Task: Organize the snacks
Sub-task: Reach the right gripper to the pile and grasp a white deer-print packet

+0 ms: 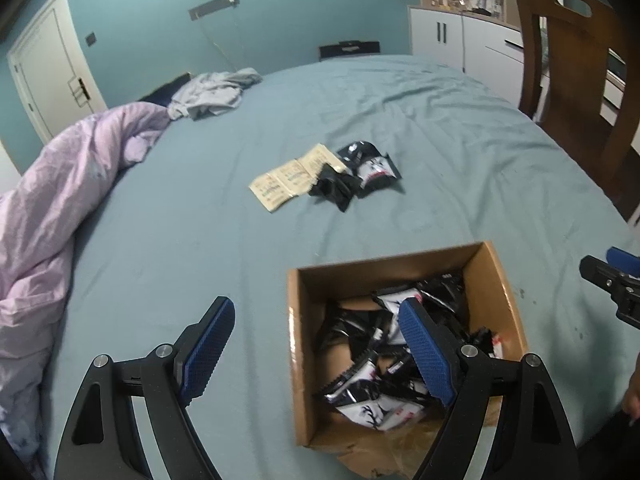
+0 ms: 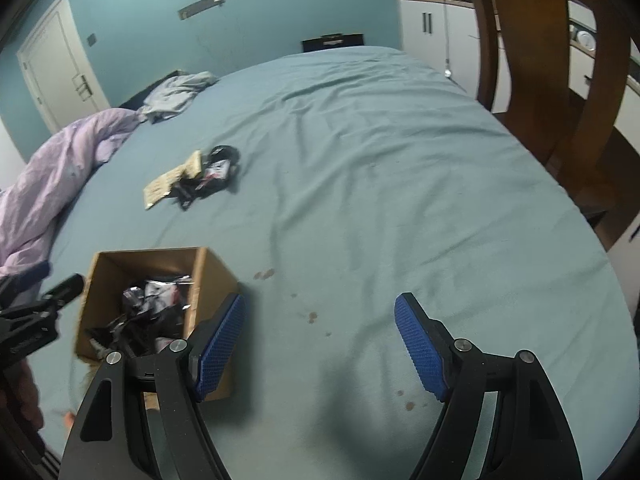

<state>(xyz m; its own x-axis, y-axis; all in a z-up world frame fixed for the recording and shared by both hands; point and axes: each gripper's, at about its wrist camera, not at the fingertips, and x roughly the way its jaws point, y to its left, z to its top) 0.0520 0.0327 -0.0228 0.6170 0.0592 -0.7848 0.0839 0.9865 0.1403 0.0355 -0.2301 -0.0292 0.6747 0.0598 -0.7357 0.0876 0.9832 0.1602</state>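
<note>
Cardboard box (image 1: 492,280) of crinkly black foil packets (image 1: 368,392); both ribbed blue tongs (image 1: 316,348) (image 2: 320,344) gape wide, empty

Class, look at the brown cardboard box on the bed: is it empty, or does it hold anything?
Not empty. The brown cardboard box stands open-topped, with a heap of black-and-white snack packets covering most of its floor.

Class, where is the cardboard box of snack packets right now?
The cardboard box sits on the blue bedsheet, lower right in the left wrist view, nearer than the loose snack packets.
</note>
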